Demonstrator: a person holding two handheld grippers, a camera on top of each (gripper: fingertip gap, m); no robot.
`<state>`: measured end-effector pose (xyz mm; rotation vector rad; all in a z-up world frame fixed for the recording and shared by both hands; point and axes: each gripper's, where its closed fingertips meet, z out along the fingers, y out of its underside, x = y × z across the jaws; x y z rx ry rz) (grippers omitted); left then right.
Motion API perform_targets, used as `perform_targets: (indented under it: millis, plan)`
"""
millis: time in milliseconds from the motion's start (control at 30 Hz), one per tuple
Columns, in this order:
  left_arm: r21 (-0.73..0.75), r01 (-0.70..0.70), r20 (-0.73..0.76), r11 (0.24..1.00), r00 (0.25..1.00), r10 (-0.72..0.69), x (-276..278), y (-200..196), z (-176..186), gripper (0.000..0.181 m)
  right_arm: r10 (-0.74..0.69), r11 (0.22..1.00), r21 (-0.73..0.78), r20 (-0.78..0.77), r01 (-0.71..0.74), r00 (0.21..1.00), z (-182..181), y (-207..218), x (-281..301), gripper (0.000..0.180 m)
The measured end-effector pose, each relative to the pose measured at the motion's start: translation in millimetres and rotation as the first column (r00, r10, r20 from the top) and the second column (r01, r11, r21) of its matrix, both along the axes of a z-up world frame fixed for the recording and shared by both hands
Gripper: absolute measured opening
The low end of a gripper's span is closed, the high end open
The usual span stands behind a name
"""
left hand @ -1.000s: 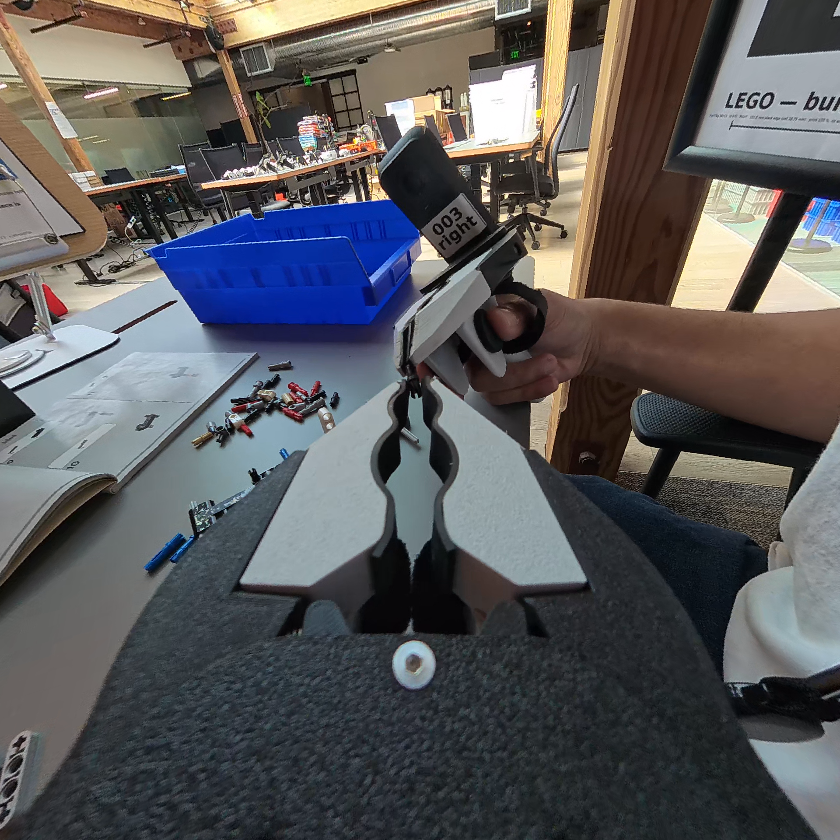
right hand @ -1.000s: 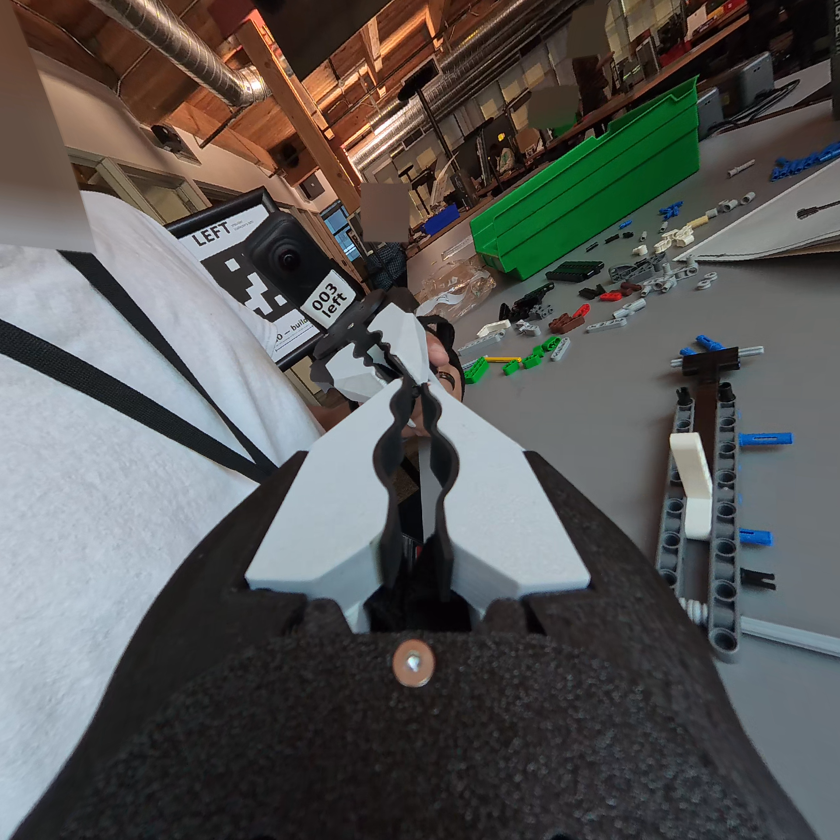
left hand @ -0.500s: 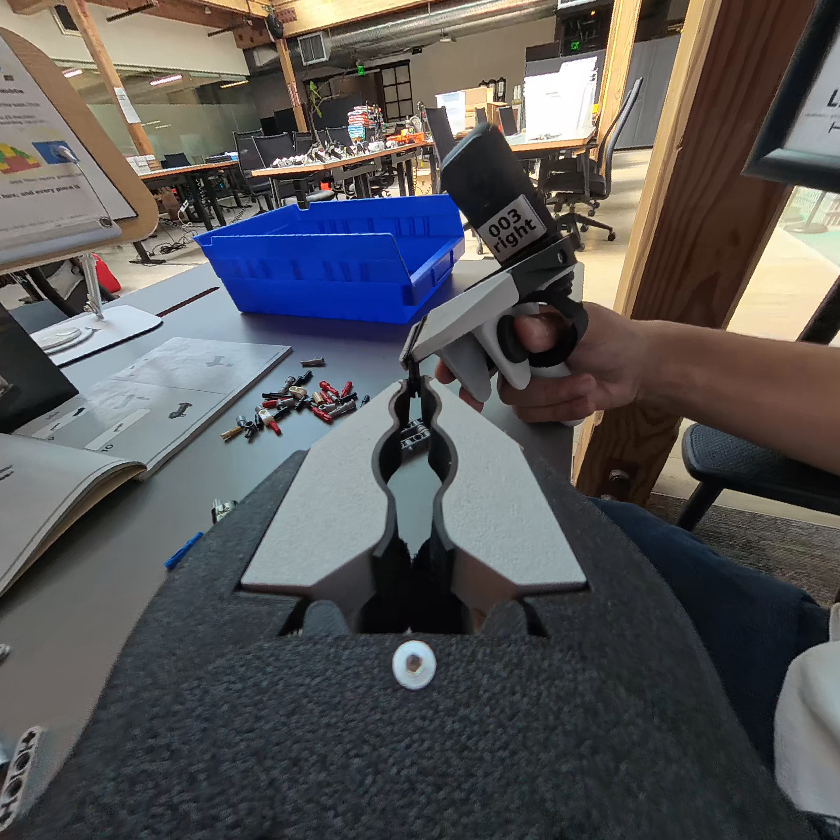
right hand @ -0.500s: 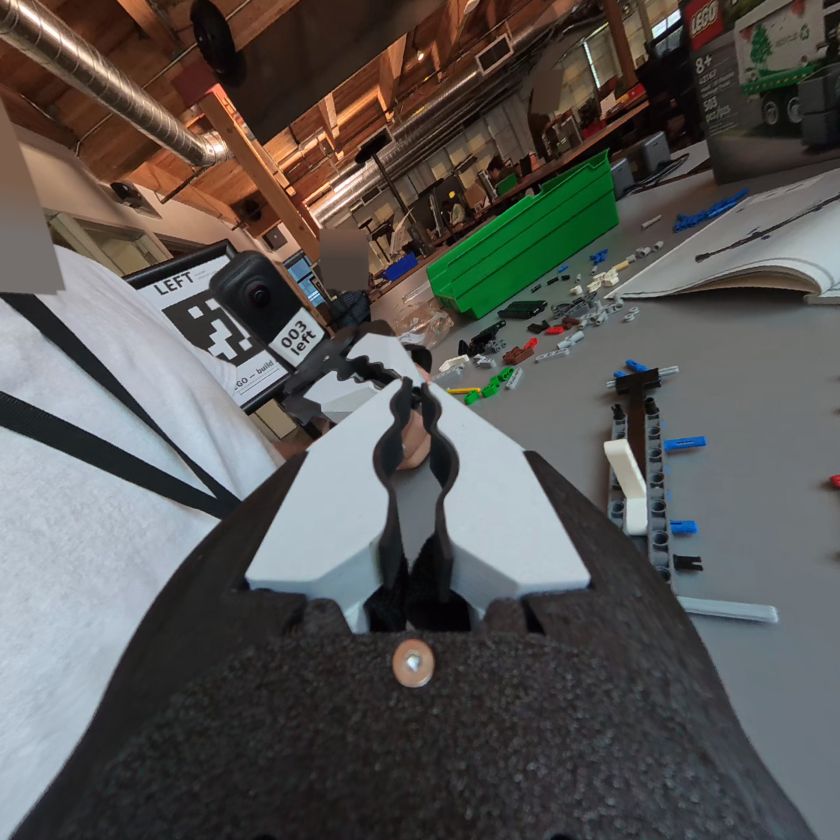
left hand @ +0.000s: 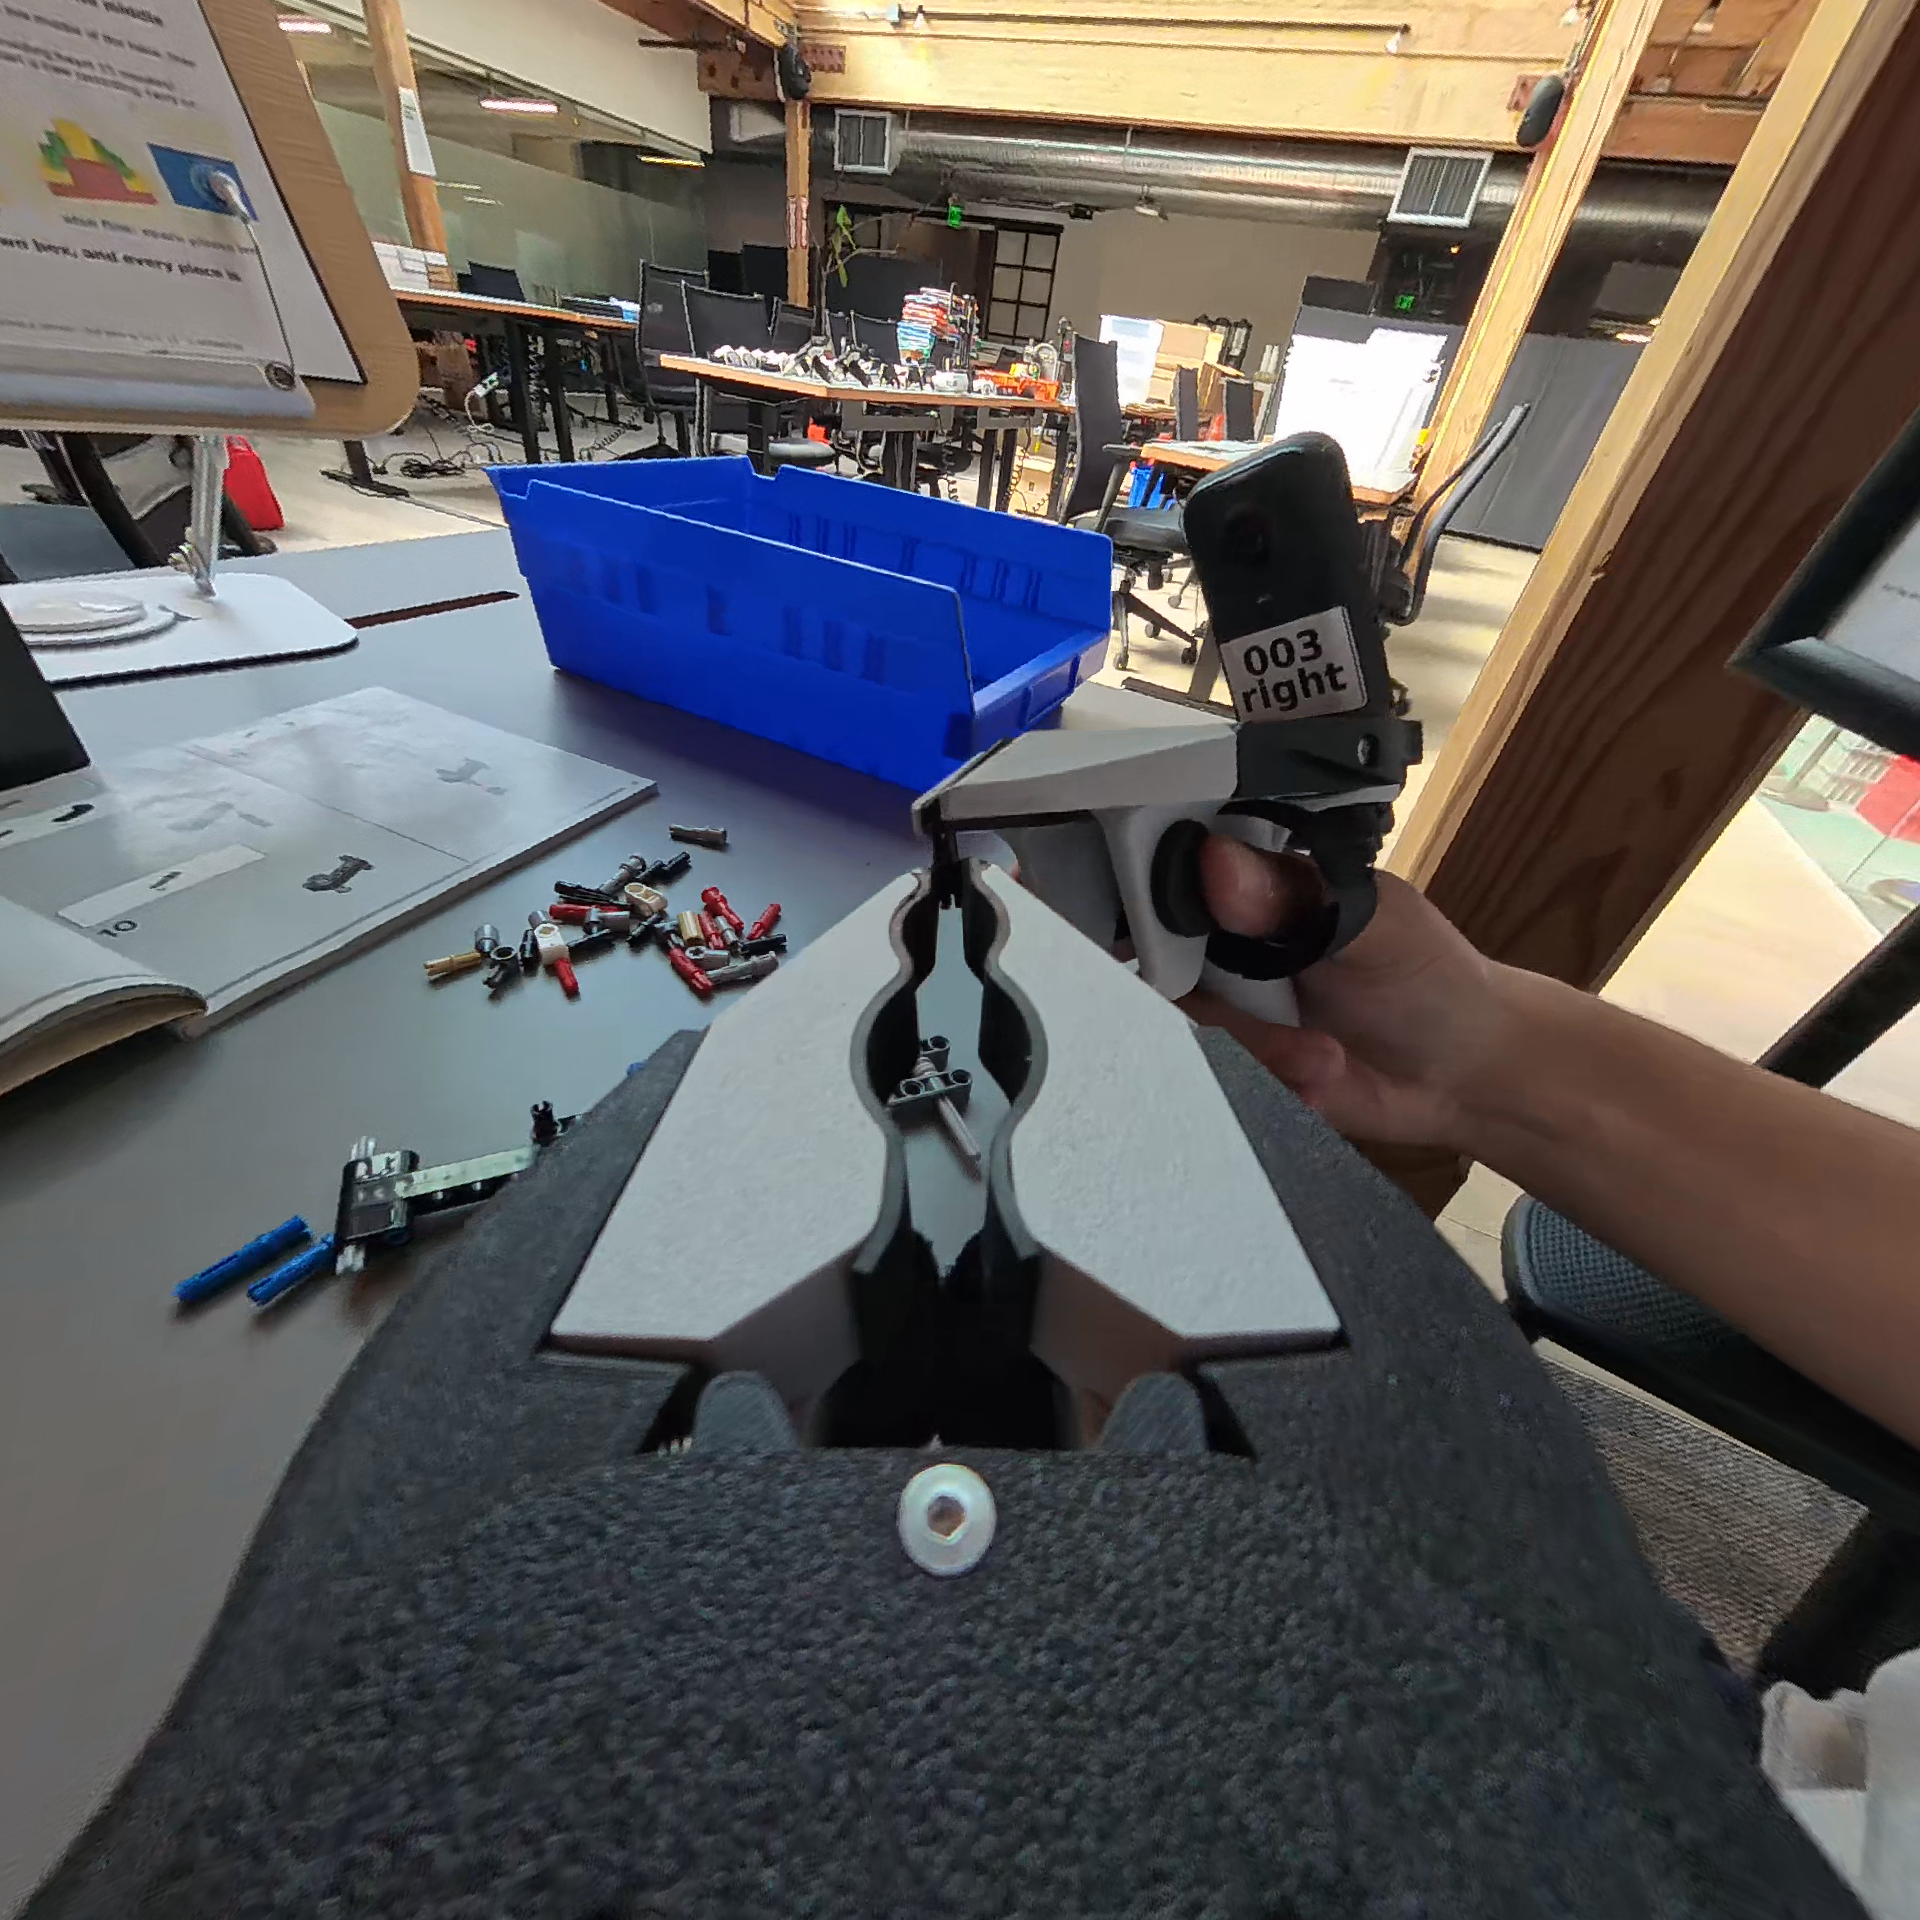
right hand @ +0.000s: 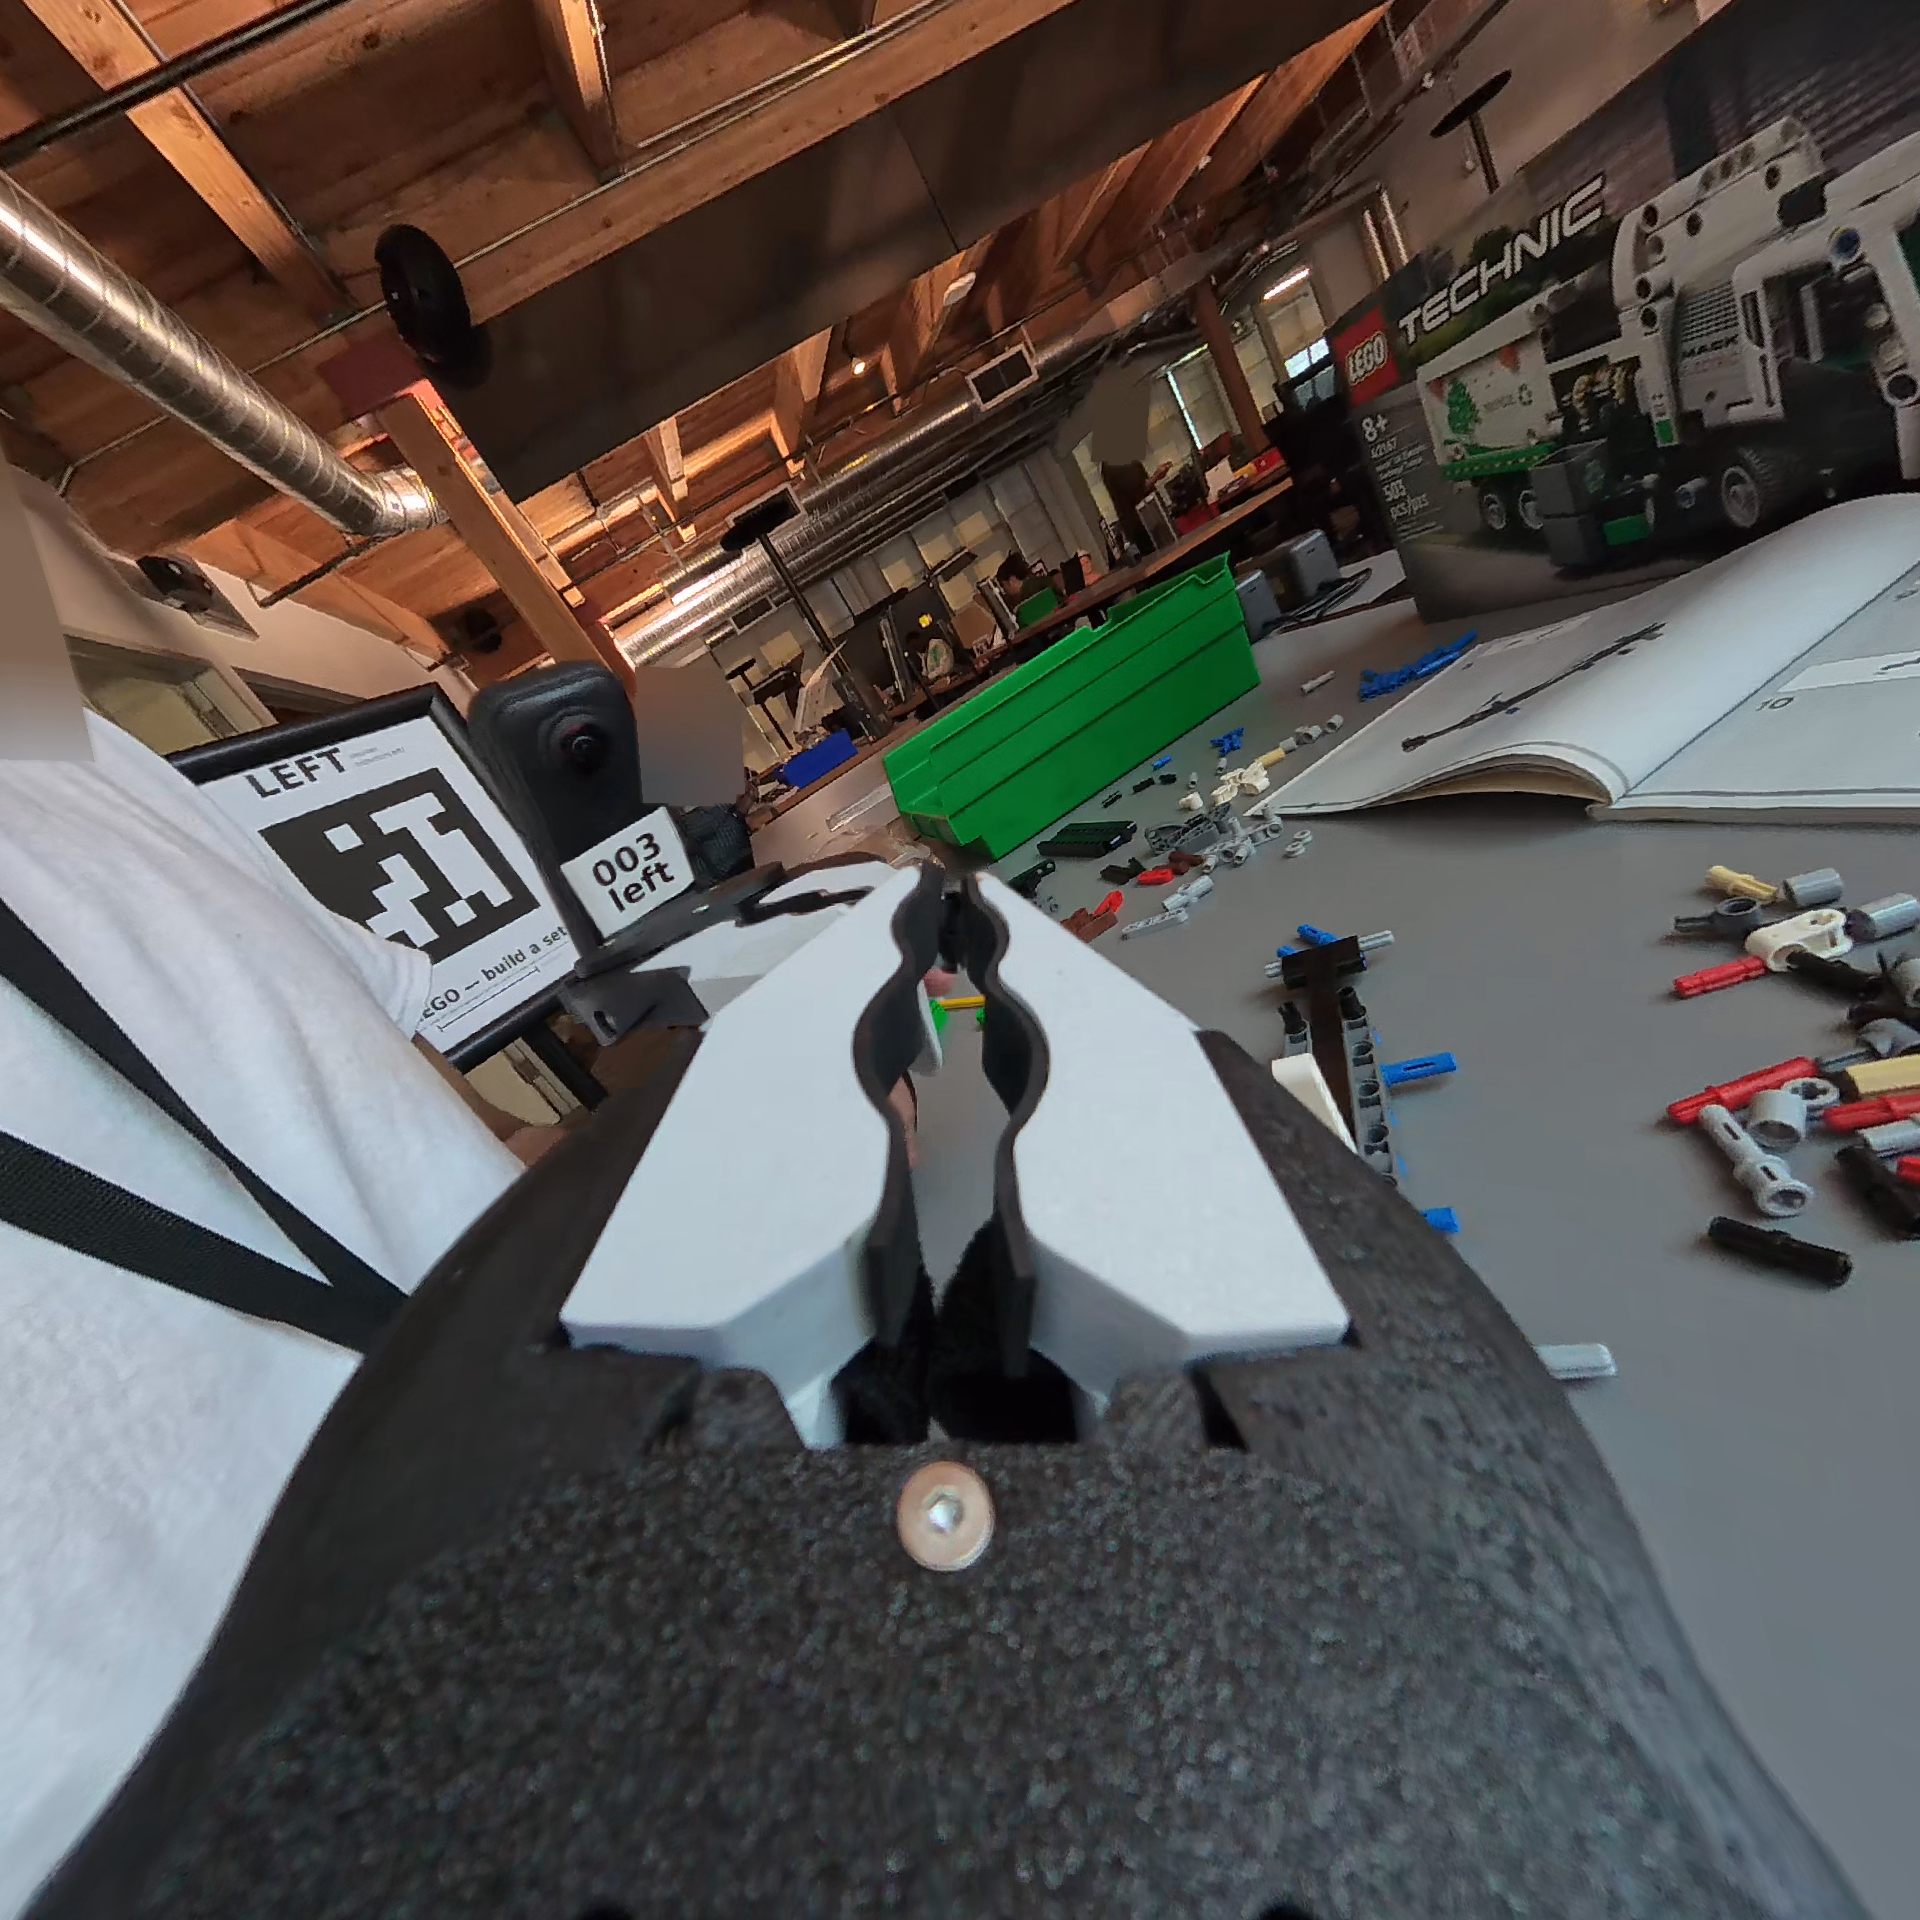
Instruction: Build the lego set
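Note:
My left gripper [left hand: 948,894] and my right gripper [left hand: 940,836] meet tip to tip above the near edge of the dark table [left hand: 208,1455]. Both are nearly shut on a small black lego piece [right hand: 951,923], which shows between the right gripper's [right hand: 951,894] tips. A small dark grey connector on a thin axle [left hand: 932,1091] shows through the gap of my left fingers, hanging below the tips. A long frame of grey beams with blue pins [right hand: 1351,1049] lies flat on the table.
A blue bin [left hand: 810,623], an open instruction booklet [left hand: 343,800], a pile of small pins [left hand: 623,935] and loose blue pins [left hand: 249,1262] lie ahead on the left. A green bin [right hand: 1070,717], the set's box [right hand: 1621,364] and more loose pins [right hand: 1818,1091] show in the right wrist view. A wooden post [left hand: 1662,623] stands right. The grippers are tip to tip, or close to it.
Both grippers, tips still together, have swung from beside the table's edge to over the table. The grey connector has stayed in the gap of my left fingers throughout.

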<state>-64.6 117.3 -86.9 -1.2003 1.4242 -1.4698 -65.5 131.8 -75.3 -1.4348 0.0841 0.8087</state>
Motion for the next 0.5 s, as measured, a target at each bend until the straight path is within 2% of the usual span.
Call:
perform_targets:
  millis: [200,367,433,500]
  plan:
    - [0.116,-0.031,0.003,0.993,1.0,0.031,6.2,-16.9,-4.2,0.003,-0.03,1.0,-0.005,-0.021,0.03,0.999,0.1,0.7,6.0,0.0]
    - [0.059,-0.047,-0.009,0.997,0.999,0.048,4.2,-6.2,-3.1,0.003,-0.161,0.982,0.076,-0.128,0.172,0.979,13.5,-13.9,41.6,0.001]
    - [0.081,-0.068,-0.019,0.994,0.997,0.07,3.4,3.6,-5.4,0.003,-0.153,0.986,0.052,-0.119,0.16,0.981,10.4,-13.5,40.2,0.005]
    - [0.173,-0.07,-0.079,0.982,0.993,0.085,2.5,14.6,-18.2,0.003,-0.155,0.987,-0.045,-0.076,0.152,0.985,-2.1,-8.0,38.3,0.01]
